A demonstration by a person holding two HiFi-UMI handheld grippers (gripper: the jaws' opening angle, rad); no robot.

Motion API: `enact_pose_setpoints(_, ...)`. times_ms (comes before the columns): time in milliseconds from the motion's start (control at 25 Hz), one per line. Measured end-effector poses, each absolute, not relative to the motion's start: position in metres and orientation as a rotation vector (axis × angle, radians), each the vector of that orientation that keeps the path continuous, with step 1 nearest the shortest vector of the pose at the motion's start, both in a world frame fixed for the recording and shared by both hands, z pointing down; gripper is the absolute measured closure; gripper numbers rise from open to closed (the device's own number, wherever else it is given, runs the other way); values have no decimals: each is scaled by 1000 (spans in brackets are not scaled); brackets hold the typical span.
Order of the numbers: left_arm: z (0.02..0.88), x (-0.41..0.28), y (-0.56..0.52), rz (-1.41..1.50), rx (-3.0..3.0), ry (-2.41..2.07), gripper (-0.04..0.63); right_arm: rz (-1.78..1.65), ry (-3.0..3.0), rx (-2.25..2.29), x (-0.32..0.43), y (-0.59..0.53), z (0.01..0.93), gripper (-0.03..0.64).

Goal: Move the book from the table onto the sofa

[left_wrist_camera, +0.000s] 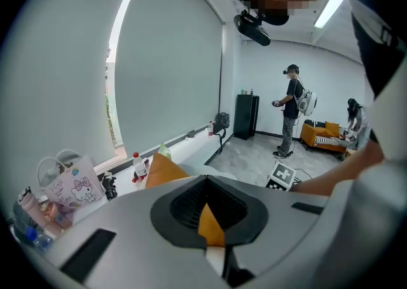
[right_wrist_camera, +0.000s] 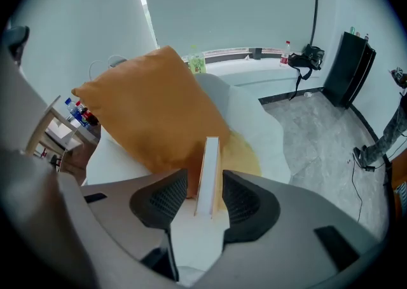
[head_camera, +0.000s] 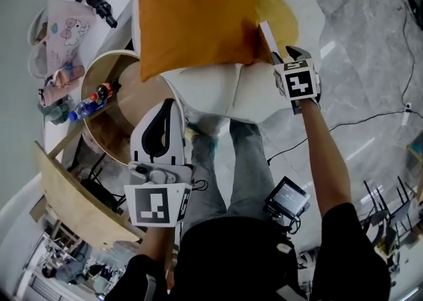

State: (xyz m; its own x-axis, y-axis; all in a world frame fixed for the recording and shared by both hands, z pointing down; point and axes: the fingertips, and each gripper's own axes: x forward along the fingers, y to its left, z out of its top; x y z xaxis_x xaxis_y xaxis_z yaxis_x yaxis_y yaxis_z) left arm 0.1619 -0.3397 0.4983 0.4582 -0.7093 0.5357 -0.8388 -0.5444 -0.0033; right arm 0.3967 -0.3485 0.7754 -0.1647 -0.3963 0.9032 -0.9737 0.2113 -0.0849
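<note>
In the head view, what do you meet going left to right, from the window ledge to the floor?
Cartoon tote bag → bottles → left tongs → right tongs → black cable on the floor. The orange cushion and the book overlap the tongs, so both are left out.

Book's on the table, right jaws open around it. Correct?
No. The book stands on the sofa, against the pillow; the right gripper view shows it. The right gripper does have its jaws open around it.

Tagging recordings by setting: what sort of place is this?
Probably a mock living room in a studio: white sofa, orange cushion, round wooden table, another orange sofa across the hall.
</note>
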Motion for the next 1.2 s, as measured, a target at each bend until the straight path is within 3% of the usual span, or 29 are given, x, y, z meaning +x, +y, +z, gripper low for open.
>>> enact_pose_setpoints(200,478,168,-336,700,2475,-1332,584,881,-1727,1307,405,-343,746,464)
enact_pose_setpoints(440,441,171,-323,673,2527,-1301,584,758,-1744,1421,415,-325,672,603)
enact_pose_setpoints(1200,267,131,-176,273,2828,-1216,584,421,-2054,1813,319,-157,334,604)
